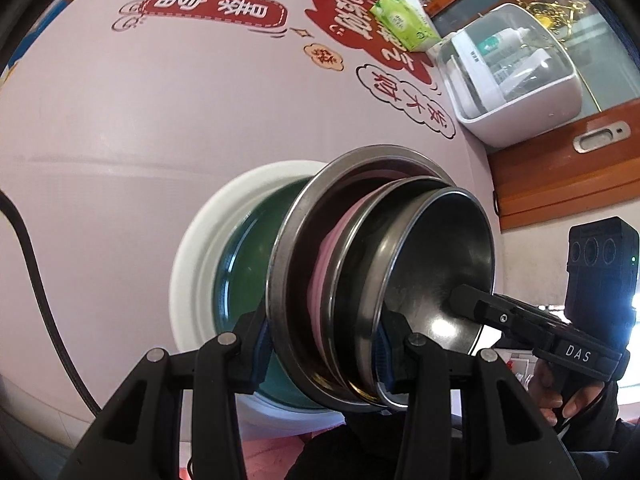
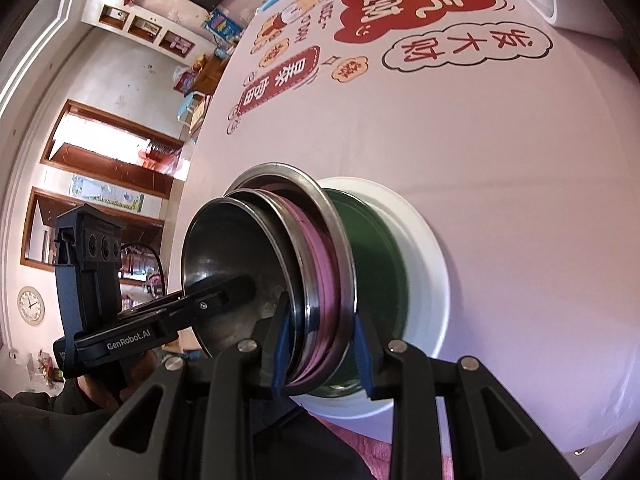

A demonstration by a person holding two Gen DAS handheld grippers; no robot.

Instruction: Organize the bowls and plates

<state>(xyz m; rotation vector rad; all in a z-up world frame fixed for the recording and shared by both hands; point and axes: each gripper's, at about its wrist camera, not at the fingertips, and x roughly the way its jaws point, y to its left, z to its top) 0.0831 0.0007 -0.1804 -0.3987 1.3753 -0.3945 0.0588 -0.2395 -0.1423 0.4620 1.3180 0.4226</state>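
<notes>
Lived-in home dining room: printed pink tablecloth (image 2: pixel 480 200), tissue box (image 1: pixel 404 22), wall clock (image 2: pixel 31 305), wooden-framed windows (image 2: pixel 104 152), cluttered shelves (image 2: pixel 148 28).

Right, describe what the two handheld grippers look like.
Both are matte black plastic. The left gripper and right gripper have triangular cut-out arms, silver pivot pins and blue finger pads. Seen from the side, one finger reads DAS, another GenRobot.AI. A black block with three round lenses sits on top. The person wears dark sleeves.
</notes>
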